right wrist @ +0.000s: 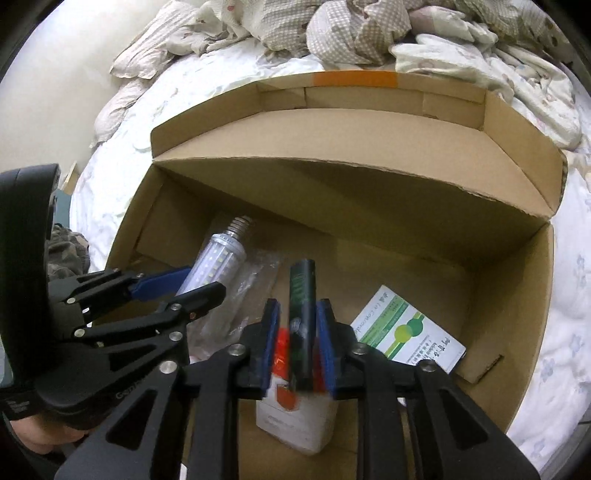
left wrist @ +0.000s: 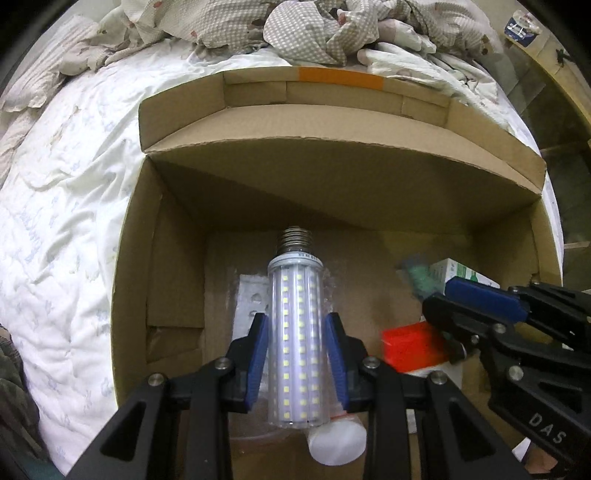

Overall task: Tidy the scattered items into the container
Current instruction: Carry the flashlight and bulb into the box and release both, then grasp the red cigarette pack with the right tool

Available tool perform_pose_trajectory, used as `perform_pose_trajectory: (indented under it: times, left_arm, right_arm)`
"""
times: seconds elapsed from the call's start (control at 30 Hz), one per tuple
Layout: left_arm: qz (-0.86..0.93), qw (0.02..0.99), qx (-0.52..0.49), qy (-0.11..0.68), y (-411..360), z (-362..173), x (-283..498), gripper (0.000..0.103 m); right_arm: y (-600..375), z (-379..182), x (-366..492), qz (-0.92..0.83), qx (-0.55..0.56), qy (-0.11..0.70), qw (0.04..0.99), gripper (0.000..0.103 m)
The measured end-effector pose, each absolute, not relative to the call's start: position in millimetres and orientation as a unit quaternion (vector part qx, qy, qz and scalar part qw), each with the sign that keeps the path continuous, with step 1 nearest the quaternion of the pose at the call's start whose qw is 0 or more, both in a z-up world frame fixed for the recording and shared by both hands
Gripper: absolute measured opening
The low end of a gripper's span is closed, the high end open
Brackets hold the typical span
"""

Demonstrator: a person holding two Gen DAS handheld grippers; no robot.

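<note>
An open cardboard box [left wrist: 173, 280] [right wrist: 509, 266] stands on a white bed. My left gripper [left wrist: 298, 325] is shut on an LED corn bulb [left wrist: 295, 332], held over the box floor with its screw base pointing away; the bulb also shows in the right wrist view [right wrist: 218, 258]. My right gripper [right wrist: 297, 314] is shut on a dark green tube [right wrist: 302, 314], held above a red-and-white carton [right wrist: 295, 417] in the box. In the left wrist view the right gripper [left wrist: 480, 306] enters from the right, its tube blurred.
A green-and-white card box [right wrist: 406, 328] lies at the box's right side. A clear plastic bag [right wrist: 240, 295] and a white cylinder [left wrist: 336, 441] lie on the box floor. Crumpled checked bedding [left wrist: 314, 29] is heaped behind the box.
</note>
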State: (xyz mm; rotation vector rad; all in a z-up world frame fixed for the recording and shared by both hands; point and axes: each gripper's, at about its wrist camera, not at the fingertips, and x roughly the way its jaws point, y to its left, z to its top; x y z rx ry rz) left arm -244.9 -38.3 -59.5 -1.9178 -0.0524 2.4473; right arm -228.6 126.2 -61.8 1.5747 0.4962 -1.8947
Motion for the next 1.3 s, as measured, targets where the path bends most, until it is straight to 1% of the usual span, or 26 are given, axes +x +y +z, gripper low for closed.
perform_pose_trajectory:
  times: [0.03,0.07,0.1,0.13,0.17,0.23,0.3,0.47,0.77,0.8,0.87,0.9,0.93,0.97,1.0,1.03,1.13,1.23,1.27,1.3]
  left_arm:
    - [0.787,0.015,-0.617,-0.019,-39,-59,-244,0.032]
    - [0.785,0.018,-0.619,-0.021,-38,-58,-243,0.037]
    - [0.784,0.017,-0.620,-0.021,-39,-58,-242,0.042]
    - [0.784,0.011,-0.621,-0.017,-40,-57,-241,0.046]
    - [0.784,0.007,-0.621,-0.015,-41,-55,-240,0.053]
    - [0.786,0.016,-0.618,-0.024,-43,-51,-238,0.054]
    - [0.790,0.016,-0.612,-0.025,-44,-45,-234,0.058]
    - [0.801,0.013,-0.599,-0.022,-46,-29,-224,0.060]
    - [0.814,0.030,-0.579,-0.027,-48,3,-189,0.060]
    - [0.814,0.033,-0.579,-0.036,-52,6,-181,0.060]
    - [0.813,0.043,-0.578,-0.054,-57,9,-166,0.061]
    - [0.813,0.049,-0.577,-0.058,-58,9,-157,0.068]
    - [0.815,0.054,-0.574,-0.061,-60,10,-147,0.072]
    - [0.818,0.058,-0.570,-0.060,-60,9,-140,0.078]
    - [0.820,0.059,-0.566,-0.058,-61,9,-133,0.079]
    - [0.822,0.059,-0.563,-0.053,-62,8,-124,0.079]
    - [0.819,0.054,-0.569,-0.044,-65,-3,-112,0.079]
    - [0.815,0.047,-0.575,-0.045,-74,-18,-98,0.079]
    - [0.812,0.047,-0.579,-0.050,-78,-26,-91,0.079]
    - [0.810,0.049,-0.582,-0.056,-80,-34,-87,0.079]
  right_arm:
    - [128,-63,-231,-0.716,0.600,0.184,0.307,0.035]
    - [129,-63,-233,-0.714,0.604,0.182,0.304,0.051]
    - [131,-63,-233,-0.714,0.606,0.183,0.300,0.061]
    - [130,-63,-231,-0.718,0.604,0.188,0.291,0.063]
    - [131,-62,-231,-0.719,0.601,0.195,0.289,0.063]
    - [133,-58,-232,-0.717,0.601,0.190,0.296,0.063]
    - [136,-52,-232,-0.720,0.599,0.182,0.300,0.063]
    - [140,-40,-228,-0.729,0.587,0.177,0.305,0.063]
    - [158,-6,-209,-0.749,0.572,0.136,0.306,0.063]
    - [162,-3,-207,-0.746,0.577,0.126,0.308,0.063]
    - [171,6,-201,-0.723,0.604,0.079,0.325,0.064]
    - [177,13,-194,-0.708,0.615,0.051,0.344,0.069]
    - [180,17,-188,-0.702,0.617,0.037,0.354,0.073]
    - [184,23,-179,-0.700,0.616,0.033,0.358,0.081]
    - [188,26,-171,-0.702,0.615,0.038,0.358,0.083]
    - [192,28,-160,-0.704,0.613,0.050,0.357,0.083]
    - [205,18,-136,-0.692,0.631,0.091,0.338,0.083]
    - [222,0,-118,-0.669,0.664,0.115,0.315,0.083]
    - [230,-6,-113,-0.732,0.636,0.034,0.241,0.083]
    - [238,-15,-109,-0.719,0.653,0.026,0.235,0.083]
